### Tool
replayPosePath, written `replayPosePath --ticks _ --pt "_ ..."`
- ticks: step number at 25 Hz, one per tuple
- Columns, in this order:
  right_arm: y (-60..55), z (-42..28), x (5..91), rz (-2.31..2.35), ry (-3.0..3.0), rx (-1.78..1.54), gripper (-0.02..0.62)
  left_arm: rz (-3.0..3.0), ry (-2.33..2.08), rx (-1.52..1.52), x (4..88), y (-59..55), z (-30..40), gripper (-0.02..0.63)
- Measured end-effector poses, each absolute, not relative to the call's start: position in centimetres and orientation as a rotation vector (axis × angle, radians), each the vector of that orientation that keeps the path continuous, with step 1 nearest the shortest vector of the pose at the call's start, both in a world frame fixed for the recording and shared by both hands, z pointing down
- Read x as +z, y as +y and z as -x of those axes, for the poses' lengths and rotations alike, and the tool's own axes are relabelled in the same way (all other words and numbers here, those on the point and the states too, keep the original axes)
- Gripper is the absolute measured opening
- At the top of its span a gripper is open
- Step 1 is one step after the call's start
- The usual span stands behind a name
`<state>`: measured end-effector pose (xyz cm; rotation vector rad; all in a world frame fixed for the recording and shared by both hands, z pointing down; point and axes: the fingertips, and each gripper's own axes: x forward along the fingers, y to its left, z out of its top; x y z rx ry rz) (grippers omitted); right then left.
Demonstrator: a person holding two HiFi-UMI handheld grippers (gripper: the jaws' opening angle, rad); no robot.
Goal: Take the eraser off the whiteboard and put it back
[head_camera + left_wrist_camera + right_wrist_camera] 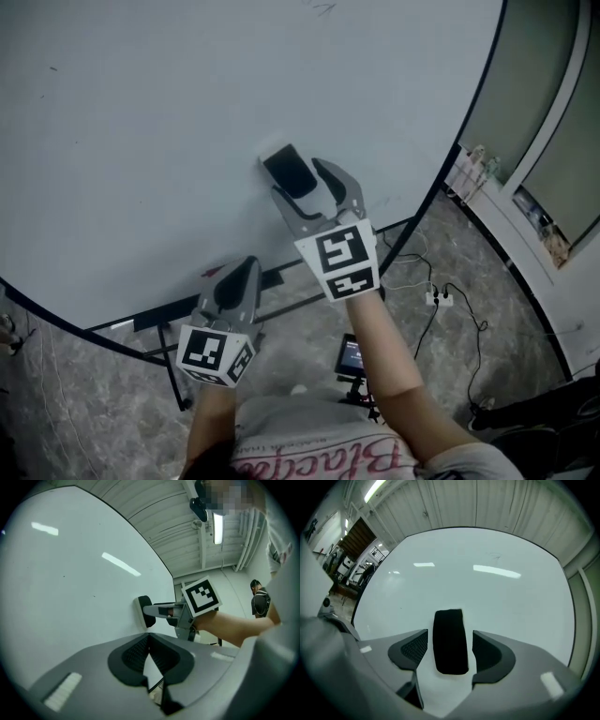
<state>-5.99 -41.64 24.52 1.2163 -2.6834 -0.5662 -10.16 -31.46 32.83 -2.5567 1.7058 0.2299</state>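
On the whiteboard (187, 122), the black eraser (450, 641) sits flat against the white surface, between the jaws of the right gripper (307, 187), which stand apart with a gap on each side of it. Lower and to the left, the left gripper (149, 641) holds its jaws together with nothing in them, near the board's bottom edge.

My whiteboard (141, 141) holds the black eraser (292, 173) flat near its lower edge, while the marbled floor (84, 403) below carries its black stand (291, 305) and a white power strip (438, 299).
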Motion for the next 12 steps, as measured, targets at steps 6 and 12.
replayPosePath --ticks 6,12 --pt "-43.5 7.1 25.1 -1.259 -2.578 -0.633 0.245 2.574 1.7 0.226 32.6 -32.5 11.1 0.0" --pt "-43.3 7.0 25.2 -1.273 -2.593 -0.608 0.227 2.597 1.674 0.22 32.5 -33.0 11.3 0.0"
